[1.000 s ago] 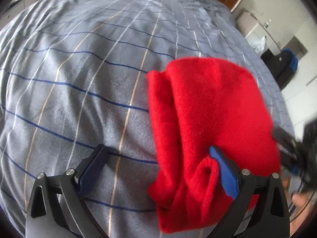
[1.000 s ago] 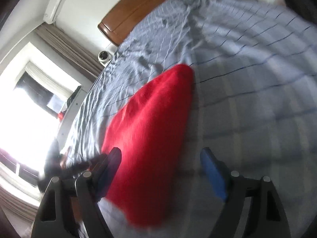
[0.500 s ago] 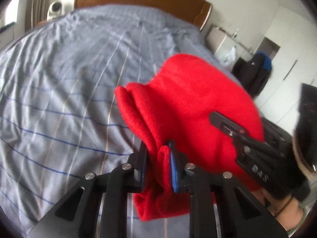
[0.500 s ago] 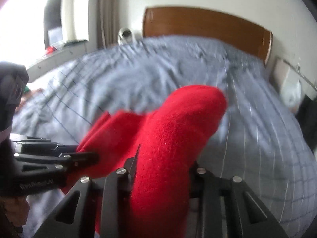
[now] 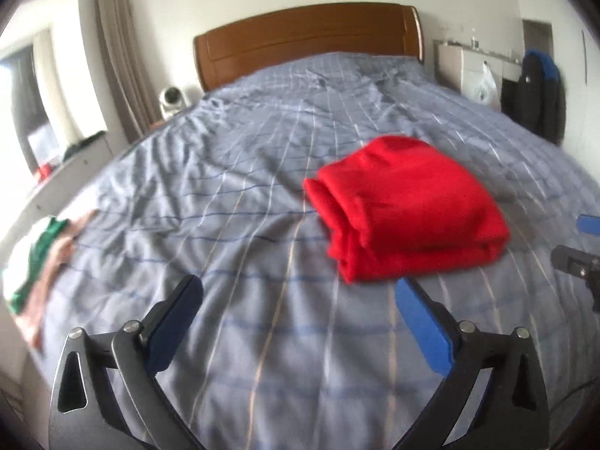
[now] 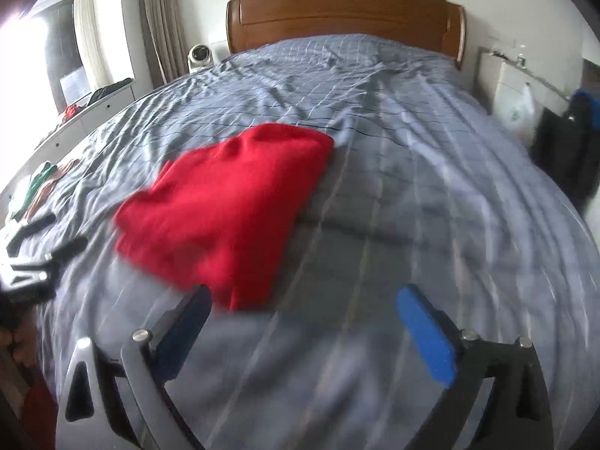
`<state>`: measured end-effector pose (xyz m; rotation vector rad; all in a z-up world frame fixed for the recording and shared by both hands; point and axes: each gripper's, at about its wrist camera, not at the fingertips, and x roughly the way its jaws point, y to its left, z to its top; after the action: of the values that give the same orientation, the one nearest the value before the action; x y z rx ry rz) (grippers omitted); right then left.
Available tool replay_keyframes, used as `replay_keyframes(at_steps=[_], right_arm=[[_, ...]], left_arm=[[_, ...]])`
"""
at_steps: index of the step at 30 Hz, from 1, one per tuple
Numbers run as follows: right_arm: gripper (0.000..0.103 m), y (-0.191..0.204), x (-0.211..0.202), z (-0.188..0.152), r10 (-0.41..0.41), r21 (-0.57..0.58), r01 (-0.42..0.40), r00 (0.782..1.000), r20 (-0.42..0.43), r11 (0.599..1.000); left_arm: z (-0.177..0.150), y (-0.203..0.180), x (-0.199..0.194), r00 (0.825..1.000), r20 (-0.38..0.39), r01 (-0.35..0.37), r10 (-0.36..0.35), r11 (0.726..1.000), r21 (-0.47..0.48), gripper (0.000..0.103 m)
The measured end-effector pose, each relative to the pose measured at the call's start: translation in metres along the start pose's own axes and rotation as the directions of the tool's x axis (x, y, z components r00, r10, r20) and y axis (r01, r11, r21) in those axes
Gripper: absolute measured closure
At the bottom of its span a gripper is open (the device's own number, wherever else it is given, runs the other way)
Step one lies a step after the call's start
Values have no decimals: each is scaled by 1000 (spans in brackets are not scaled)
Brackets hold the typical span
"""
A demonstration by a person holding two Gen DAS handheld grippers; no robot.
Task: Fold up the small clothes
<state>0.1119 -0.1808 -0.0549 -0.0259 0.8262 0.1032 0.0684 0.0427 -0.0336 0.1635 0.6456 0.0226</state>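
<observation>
Hidden or unclear: both views are smeared with blur, so the folds of the red garment (image 5: 408, 210) read only as soft ridges; what kind of garment it is cannot be told.
Cut off: in the left wrist view only the tips of the right claw (image 5: 585, 240) show at the right edge — one blue pad and a dark finger. In the right wrist view the left claw (image 6: 48, 236) is a blurred dark shape at the left edge.
Small pile: green, white and brownish clothes (image 5: 35, 258) lie at the bed's left edge, far to the left of the left claw; too blurred to separate piece from piece.
Left claw (image 5: 296, 292): spread wide, nothing between its blue pads, hovering over the striped grey bedcover (image 5: 232, 195).
Right claw (image 6: 300, 302): also spread wide and empty.
Red garment, from the left claw: folded into a thick bundle, lying flat on the bedcover ahead and to the right, just beyond the right finger's tip, not touching it.
Red garment (image 6: 228, 202), from the right claw: ahead and to the left, its near edge just past the left finger's tip — contact cannot be told through the blur.
Background: wooden headboard (image 5: 307, 37) far ahead of both claws.
</observation>
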Motion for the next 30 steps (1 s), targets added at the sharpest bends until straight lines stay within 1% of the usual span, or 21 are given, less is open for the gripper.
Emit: replay_keyframes(at_steps=[1, 3, 4, 5, 7, 9, 11, 13, 16, 18, 21, 23, 25, 28, 30], right_arm=[[4, 2, -13, -10, 5, 8, -5, 1000, 6, 1000], [4, 5, -35, -24, 15, 25, -16, 1000, 23, 1000], [3, 8, -46, -31, 21, 31, -22, 999, 27, 999], [2, 12, -55, -37, 24, 33, -25, 1000, 18, 999], [2, 17, -66, -43, 26, 16, -26, 1000, -9, 1000], [2, 23, -75, -46, 12, -20, -13, 999, -42, 1000], [2, 28, -86, -47, 7, -48, -9, 998, -61, 999], [2, 31, -99, -49, 18, -65, -23, 997, -74, 998], [2, 35, -113, -53, 40, -94, -51, 993, -107, 994], [2, 38, -119, -54, 38, -114, -52, 992, -120, 992], [2, 41, -134, -53, 26, -131, -38, 995, -97, 991], [2, 43, -143, -51, 15, -119, -23, 998, -68, 993], [1, 45, -149, -52, 14, -79, -18, 999, -47, 997], [1, 49, -149, -58, 53, -5, -54, 998, -40, 999], [1, 51, -148, -59, 70, 13, -70, 997, -41, 997]], left_arm=[[-5, -4, -12, 1000, -11, -8, 8, 1000, -2, 1], [-11, -8, -25, 999, -35, -25, 24, 1000, -5, 1], [-16, -9, -33, 998, -53, -17, 17, 1000, -7, 1], [-18, -10, -36, 998, -68, -7, 7, 1000, -9, 1], [-26, -9, -50, 992, -126, 30, -30, 1000, -5, 1], [-29, -13, -61, 988, -155, 21, -19, 1000, 15, 1], [-30, -14, -72, 989, -147, 1, 6, 999, 48, 1], [-29, -13, -86, 992, -128, -1, 10, 998, 68, 1], [-25, -6, -95, 991, -136, 25, -15, 997, 72, 1], [-25, -2, -99, 990, -139, 38, -27, 996, 76, 1], [-26, 0, -101, 988, -152, 33, -22, 997, 67, 1], [-26, 2, -103, 985, -167, 49, -42, 998, 37, 0], [-25, 4, -109, 981, -174, 84, -84, 996, -2, 0], [-22, 4, -116, 979, -171, 107, -110, 994, -27, 0], [-21, 5, -116, 977, -175, 115, -122, 992, -45, 0]])
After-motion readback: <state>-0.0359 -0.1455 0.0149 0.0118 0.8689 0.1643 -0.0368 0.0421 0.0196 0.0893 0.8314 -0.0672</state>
